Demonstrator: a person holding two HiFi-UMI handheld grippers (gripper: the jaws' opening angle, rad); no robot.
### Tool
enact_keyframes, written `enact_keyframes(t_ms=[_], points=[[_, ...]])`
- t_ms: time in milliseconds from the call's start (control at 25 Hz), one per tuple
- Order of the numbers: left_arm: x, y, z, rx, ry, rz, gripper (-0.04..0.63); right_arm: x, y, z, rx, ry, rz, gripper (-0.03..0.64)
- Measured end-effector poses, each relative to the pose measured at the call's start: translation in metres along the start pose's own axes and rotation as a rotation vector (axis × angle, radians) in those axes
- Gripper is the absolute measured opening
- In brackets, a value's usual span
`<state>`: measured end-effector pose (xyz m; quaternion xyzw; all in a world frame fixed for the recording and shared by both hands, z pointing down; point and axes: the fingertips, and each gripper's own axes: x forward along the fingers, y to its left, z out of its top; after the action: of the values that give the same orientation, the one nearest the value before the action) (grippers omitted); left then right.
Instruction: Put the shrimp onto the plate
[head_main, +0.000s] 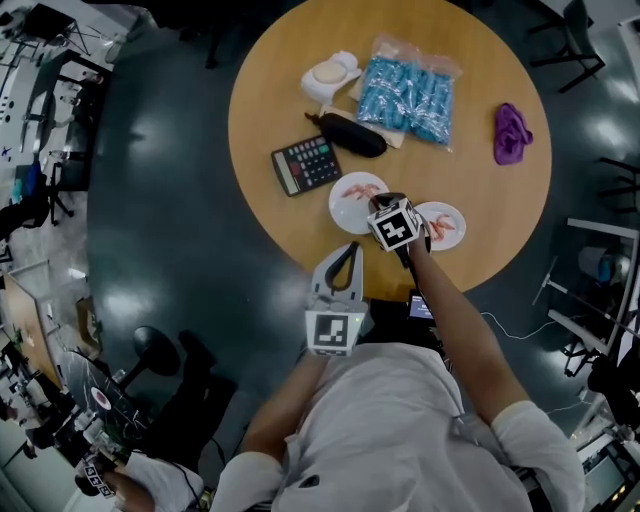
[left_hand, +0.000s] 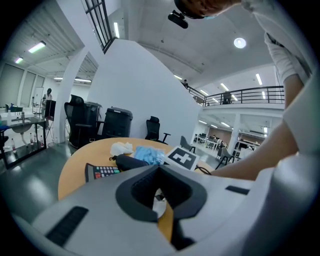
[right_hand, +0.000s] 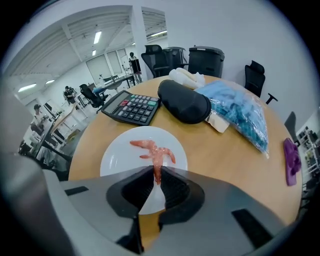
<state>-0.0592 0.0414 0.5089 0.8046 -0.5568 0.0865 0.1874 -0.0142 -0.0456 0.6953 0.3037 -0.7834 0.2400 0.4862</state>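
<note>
Two white plates lie near the table's front edge. Over the left plate (head_main: 343, 213) (right_hand: 116, 159) my right gripper (head_main: 379, 206) (right_hand: 156, 181) is shut on the tail of a pink shrimp (right_hand: 159, 161); its body reaches out over the plate. A second shrimp (right_hand: 142, 144) lies on that plate, touching the held one. The right plate (head_main: 457, 213) holds another shrimp (head_main: 441, 229), partly hidden by the gripper's marker cube. My left gripper (head_main: 351, 250) (left_hand: 159, 194) hangs at the table's near edge, shut with nothing in it.
Behind the plates lie a black calculator (head_main: 306, 165) (right_hand: 132, 107), a black pouch (head_main: 352, 134) (right_hand: 184, 101), a bag of blue packets (head_main: 408, 95) (right_hand: 236, 114), a white bundle (head_main: 330, 76) and a purple cloth (head_main: 511, 133) (right_hand: 291, 161). Dark floor surrounds the round wooden table (head_main: 480, 60).
</note>
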Motion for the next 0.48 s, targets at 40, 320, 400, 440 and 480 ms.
enact_keyframes(t_ms=[40, 320, 400, 440, 480], points=[[0.000, 0.000, 0.001, -0.004, 0.001, 0.002, 0.008, 0.001, 0.000, -0.001, 0.001, 0.006, 0.000, 0.051], [-0.002, -0.006, -0.002, 0.022, 0.001, -0.010, 0.008, 0.001, -0.001, -0.002, -0.005, -0.010, -0.022, 0.055], [-0.003, -0.009, -0.003, 0.023, 0.005, -0.011, 0.008, -0.002, -0.001, -0.002, 0.002, -0.025, -0.023, 0.064], [-0.004, -0.011, -0.004, 0.023, 0.006, -0.013, 0.008, -0.004, -0.001, -0.001, 0.002, -0.031, -0.025, 0.069], [-0.004, -0.013, -0.005, 0.025, 0.006, -0.014, 0.008, -0.006, -0.002, -0.002, 0.002, -0.035, -0.028, 0.071]])
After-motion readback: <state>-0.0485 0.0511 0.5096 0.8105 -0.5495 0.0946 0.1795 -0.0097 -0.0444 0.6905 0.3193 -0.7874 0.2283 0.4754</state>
